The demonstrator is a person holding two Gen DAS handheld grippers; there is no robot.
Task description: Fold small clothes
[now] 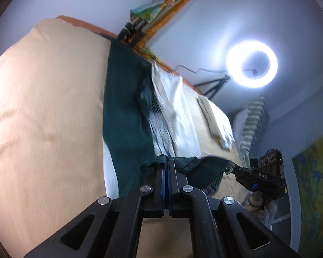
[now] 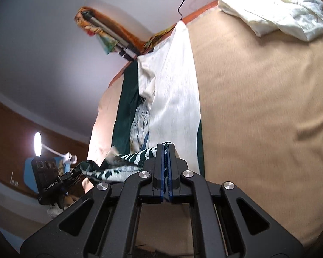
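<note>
Nearest to us, the left gripper (image 1: pixel 166 167) has its jaws pressed together on the near edge of the garment (image 1: pixel 127 111), pinching dark green fabric. The right gripper (image 2: pixel 165 150) likewise has its jaws closed on the same edge, where a green-and-white patterned strip shows. Each gripper appears in the other's view, so we hold the hem stretched between them.

Beyond the jaws, the garment lies lengthwise on the bed (image 2: pixel 258 118), running from us toward the far edge: dark green on the left, a white panel (image 2: pixel 174 99) on the right, some striped cloth bunched between.

We judge the fold as just starting: the near edge is lifted but not yet carried over, and the cloth is not yet smooth. At the far right, a white piece (image 2: pixel 275 8) that appears folded lies well apart. A ring lamp (image 1: pixel 251 63) shines beyond the bed.
</note>
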